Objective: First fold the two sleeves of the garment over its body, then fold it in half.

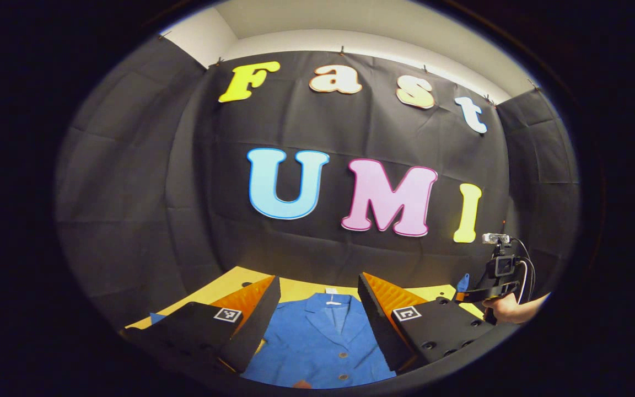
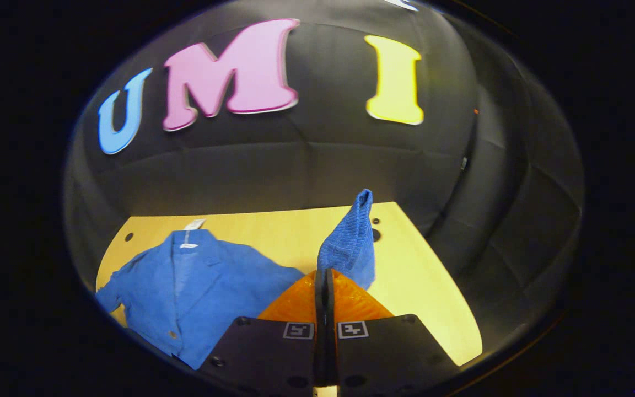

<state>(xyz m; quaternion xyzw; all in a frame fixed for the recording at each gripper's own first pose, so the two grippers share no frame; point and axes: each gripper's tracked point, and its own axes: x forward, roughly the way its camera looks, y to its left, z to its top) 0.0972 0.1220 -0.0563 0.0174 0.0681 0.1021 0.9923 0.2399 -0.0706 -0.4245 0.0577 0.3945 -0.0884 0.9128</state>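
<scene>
In the left gripper view, the left gripper [image 1: 317,317] is hovering at lower centre, its fingers standing wide apart over the blue jacket [image 1: 317,342] lying flat on the yellow table [image 1: 295,288]. At lower right, a hand [image 1: 507,309] is holding the right gripper [image 1: 463,284] raised. In the right gripper view, that gripper is pinching the sleeve [image 2: 350,242], lifting it upright. The cloth looks soft and light; the cuff is probably the best hold.

Yellow table [image 2: 422,275]; black cloth wall [image 1: 146,182]; white ceiling strip [image 1: 306,22] above
</scene>
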